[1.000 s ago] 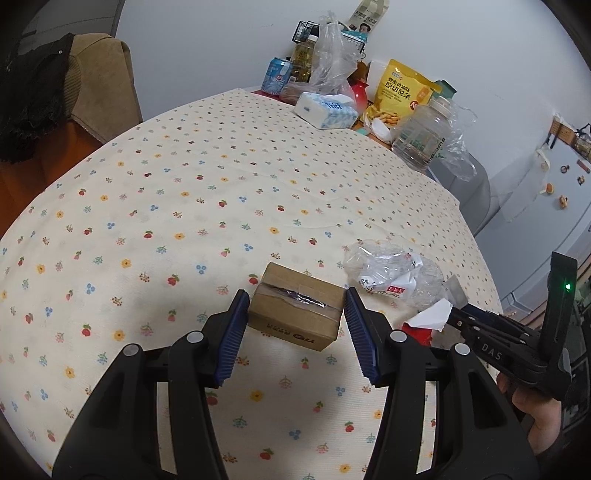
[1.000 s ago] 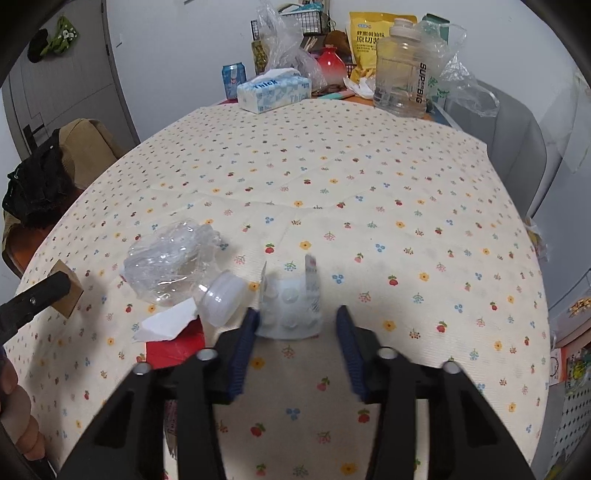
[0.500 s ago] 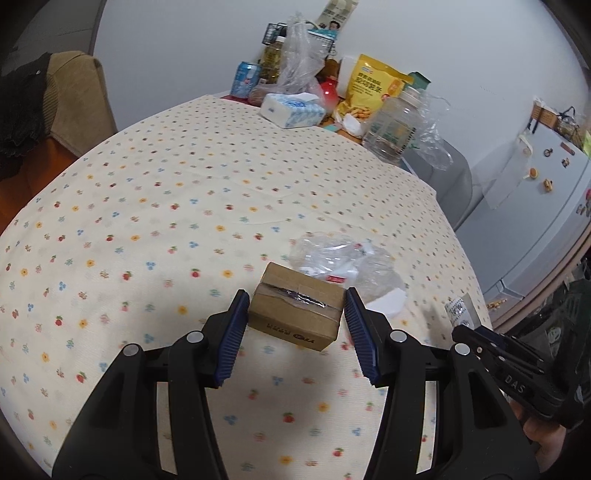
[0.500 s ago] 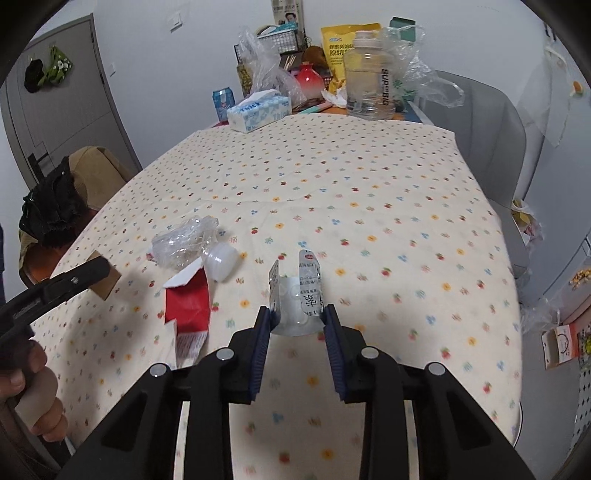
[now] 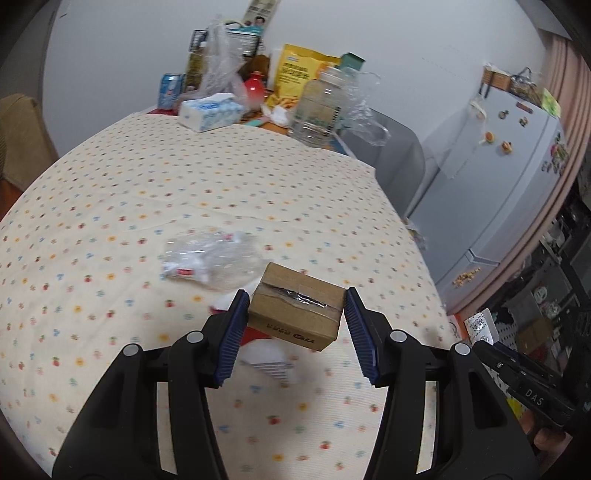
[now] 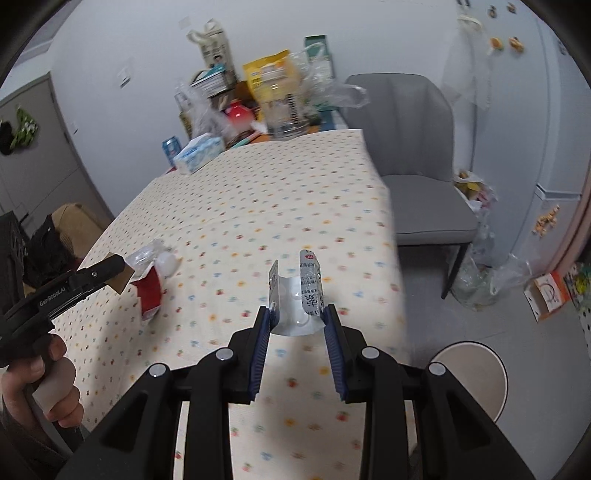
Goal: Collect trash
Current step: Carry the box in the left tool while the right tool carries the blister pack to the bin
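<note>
A grey chair [image 6: 417, 155] stands at the floral-clothed table [image 6: 280, 206], white walls [image 6: 369, 33] behind.

Soft, even indoor light fills both views, cool and slightly dim, with no hard shadows; only faint shade lies under the box [image 5: 295, 314] on the tablecloth [image 5: 147, 192]. Both pictures bow strongly at the edges, with black corners from the fisheye rim. Motion blur smears the cloth's print, the wrapper [image 5: 210, 258] and the far clutter [image 6: 273, 92]. Both sets of blue pads [image 5: 231, 341] [image 6: 258, 347] stay sharp. A weak sheen sits on the fridge [image 5: 498, 177].
</note>
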### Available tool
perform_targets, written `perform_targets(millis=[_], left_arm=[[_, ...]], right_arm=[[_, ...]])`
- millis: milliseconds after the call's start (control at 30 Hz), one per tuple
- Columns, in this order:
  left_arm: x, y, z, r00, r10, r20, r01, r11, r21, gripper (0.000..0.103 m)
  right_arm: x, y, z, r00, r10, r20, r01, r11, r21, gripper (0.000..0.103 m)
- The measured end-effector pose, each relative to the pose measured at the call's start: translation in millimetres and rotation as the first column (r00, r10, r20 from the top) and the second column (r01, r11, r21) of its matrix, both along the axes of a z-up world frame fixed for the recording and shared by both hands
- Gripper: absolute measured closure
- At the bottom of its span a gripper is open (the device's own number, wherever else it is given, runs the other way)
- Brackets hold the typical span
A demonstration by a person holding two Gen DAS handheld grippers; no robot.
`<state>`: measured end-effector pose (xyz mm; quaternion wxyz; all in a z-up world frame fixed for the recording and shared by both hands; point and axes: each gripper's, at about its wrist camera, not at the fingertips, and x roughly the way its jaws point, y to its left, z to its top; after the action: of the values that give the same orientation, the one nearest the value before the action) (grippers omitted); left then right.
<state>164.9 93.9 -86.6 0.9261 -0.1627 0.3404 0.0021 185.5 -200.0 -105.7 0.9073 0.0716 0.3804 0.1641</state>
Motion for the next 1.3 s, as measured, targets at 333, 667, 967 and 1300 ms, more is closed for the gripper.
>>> perform_targets(millis=[333,667,967,1300], left_arm=[[23.1,-79.7,12.6,0.989,-0.146,0.017,0.145,0.989,0.023,0.050],[43.1,-139.6,7.1,0.970,-0.241,-0.007,0.241,0.970,0.041,0.050],[57.3,-184.9,-0.7,0.951,-0.306,-0.036,0.308,0.949,0.062,0.050],[73.1,-223.1,-9.0,0.929,-0.363,-0.068,0.368,0.927,0.069,0.050]], right_arm=[[-12.2,-83.0,-2.2,0.988,-0.152,0.003,0.152,0.988,0.029,0.073],[-19.4,-152.8,-29.3,0.962,-0.268,-0.044,0.269,0.962,0.036,0.072],[-17.4,-190.1,-55.1,0.941,-0.327,-0.089,0.331,0.943,0.039,0.072],[-7.6,-212.6,-74.4,0.924,-0.365,-0.110,0.371,0.927,0.044,0.070]])
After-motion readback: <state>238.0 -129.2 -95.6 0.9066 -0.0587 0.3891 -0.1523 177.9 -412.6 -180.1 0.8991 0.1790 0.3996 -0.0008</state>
